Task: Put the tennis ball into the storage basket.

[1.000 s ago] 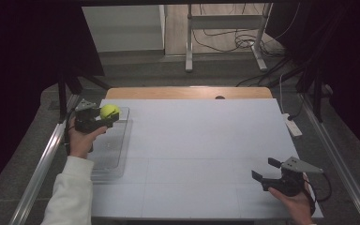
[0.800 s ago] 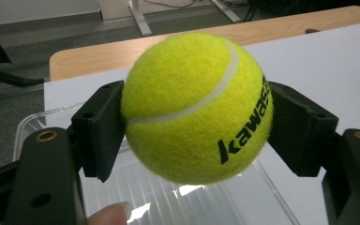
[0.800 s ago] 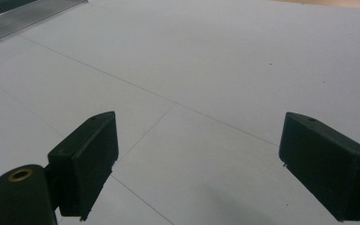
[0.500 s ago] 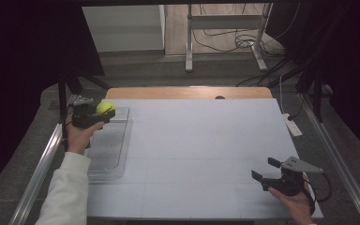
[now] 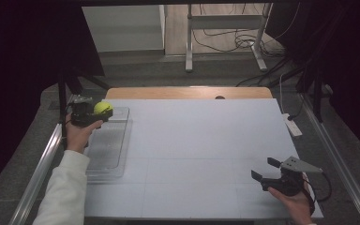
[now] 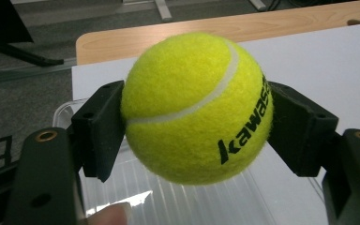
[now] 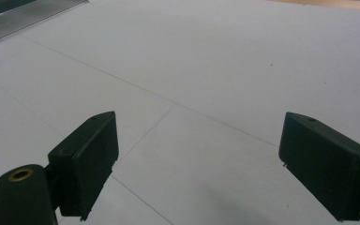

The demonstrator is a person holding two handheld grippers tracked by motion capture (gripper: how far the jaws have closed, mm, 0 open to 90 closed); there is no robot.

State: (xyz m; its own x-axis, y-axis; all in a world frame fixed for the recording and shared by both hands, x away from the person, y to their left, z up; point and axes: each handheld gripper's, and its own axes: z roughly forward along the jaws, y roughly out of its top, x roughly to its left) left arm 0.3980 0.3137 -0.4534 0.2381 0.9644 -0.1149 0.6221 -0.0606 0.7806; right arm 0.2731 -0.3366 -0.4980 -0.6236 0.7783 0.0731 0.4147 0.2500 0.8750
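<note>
High view: the left hand-held gripper (image 5: 98, 114) sits at the far left of the bench (image 5: 206, 140), its jaws clamped on a yellow tennis ball (image 5: 103, 108). The ball hangs above the far end of a clear plastic tray (image 5: 107, 152) that lies along the bench's left edge; the ball looks lifted off the tray rather than resting in it (the angle leaves some doubt). The person's white sleeve (image 5: 63, 192) runs up from the bottom edge to that hand. At the near right corner the right hand-held gripper (image 5: 266, 169) is held low over the white surface, jaws spread wide with nothing between them, its grey plate on top.

Left gripper view: the tennis ball (image 6: 197, 108) is pressed between the 2 black jaws, 1 pad on each side, with black lettering on its lower right and a white seam curving across it. The ribbed clear tray (image 6: 178, 201) lies below, and a strip of wooden bench edge shows beyond.

Right gripper view: the 2 jaws of the right hand-held gripper (image 7: 197, 161) stand far apart over bare white bench (image 7: 206, 61) marked with thin lines.
</note>
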